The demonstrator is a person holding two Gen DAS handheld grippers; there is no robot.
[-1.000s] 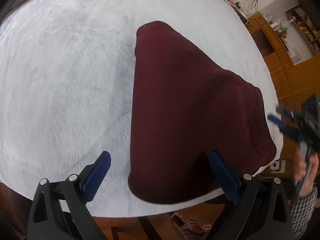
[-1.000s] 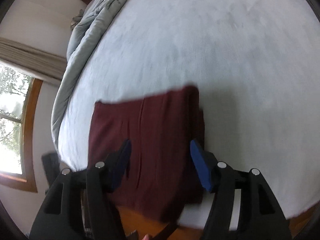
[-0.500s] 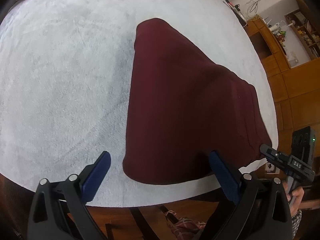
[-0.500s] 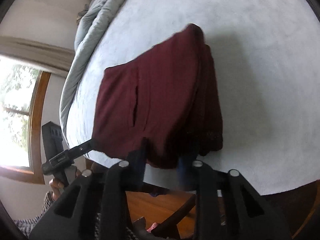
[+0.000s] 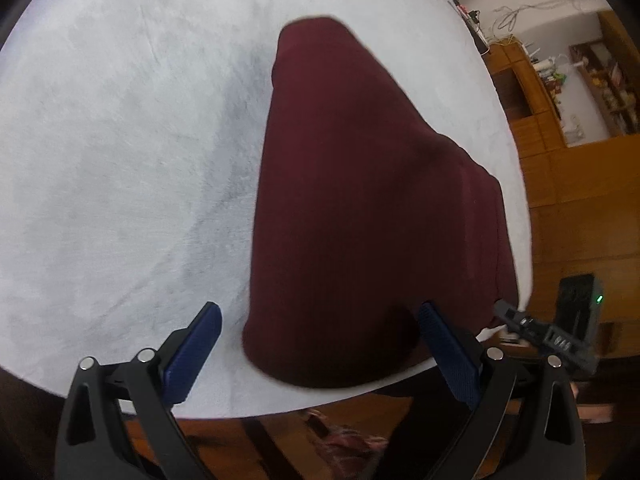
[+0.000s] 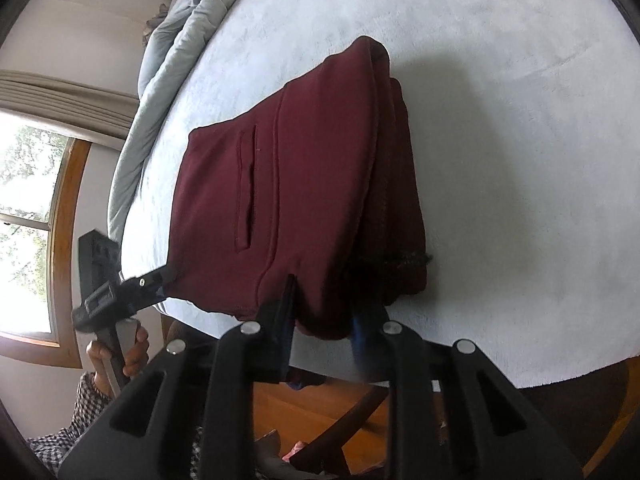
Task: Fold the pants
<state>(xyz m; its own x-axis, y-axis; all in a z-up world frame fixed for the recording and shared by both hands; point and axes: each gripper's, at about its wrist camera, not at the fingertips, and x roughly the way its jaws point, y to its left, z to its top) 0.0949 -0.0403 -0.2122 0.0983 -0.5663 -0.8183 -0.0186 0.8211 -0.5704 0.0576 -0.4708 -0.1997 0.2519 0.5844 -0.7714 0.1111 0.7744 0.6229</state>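
Folded maroon pants (image 5: 360,200) lie on the white bed cover (image 5: 120,160), near its front edge. My left gripper (image 5: 318,316) is open, and its blue pads (image 5: 200,340) straddle the near left corner of the pants without pressing on it. In the right wrist view the pants (image 6: 312,168) show a pocket slit and stacked layers on the right side. My right gripper (image 6: 324,316) is shut on the pants' near edge, with cloth bunched between its fingers. The right gripper (image 5: 532,328) also shows in the left wrist view at the pants' right corner, and the left gripper (image 6: 136,284) shows by the other corner.
A bunched grey duvet (image 6: 176,40) lies along the far left of the bed, with a window (image 6: 28,220) beyond it. Wooden cabinets and shelves (image 5: 560,140) stand to the right. Wood floor (image 6: 304,412) shows below the bed's edge. A hand and checked sleeve (image 6: 112,364) hold the left gripper.
The right gripper came to the pants' near edge and its jaws closed on the cloth. The left gripper shifted a little nearer the pants and stays open.
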